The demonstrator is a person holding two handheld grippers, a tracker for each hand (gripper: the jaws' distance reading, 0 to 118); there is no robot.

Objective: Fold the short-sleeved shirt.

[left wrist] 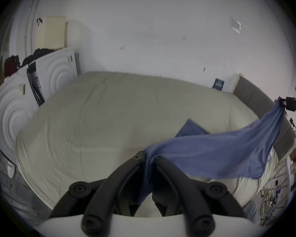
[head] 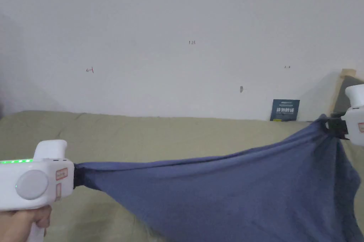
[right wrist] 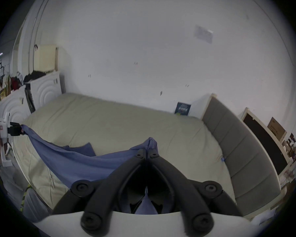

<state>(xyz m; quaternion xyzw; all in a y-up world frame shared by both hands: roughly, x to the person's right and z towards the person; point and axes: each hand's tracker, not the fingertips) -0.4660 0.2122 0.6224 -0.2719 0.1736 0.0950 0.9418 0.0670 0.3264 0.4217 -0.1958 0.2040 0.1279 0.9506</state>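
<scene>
Both tools [left wrist: 149, 158] [right wrist: 147, 152] clamped onto blue shirt [head: 231, 185].

Right gripper [right wrist: 147, 155]: jaws pinch the blue shirt [right wrist: 79, 162].
Left gripper [right wrist: 21, 131]: grips the shirt's far corner.
Bed [right wrist: 126, 126]: beneath.

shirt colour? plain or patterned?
Plain muted blue shirt, no pattern visible; the head view shows it best.

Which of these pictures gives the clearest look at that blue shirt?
The head view: the blue shirt stretches broadly between the left gripper and right gripper. Each gripper view shows its pinched corner and the cloth sagging over the bed, distorted.
</scene>
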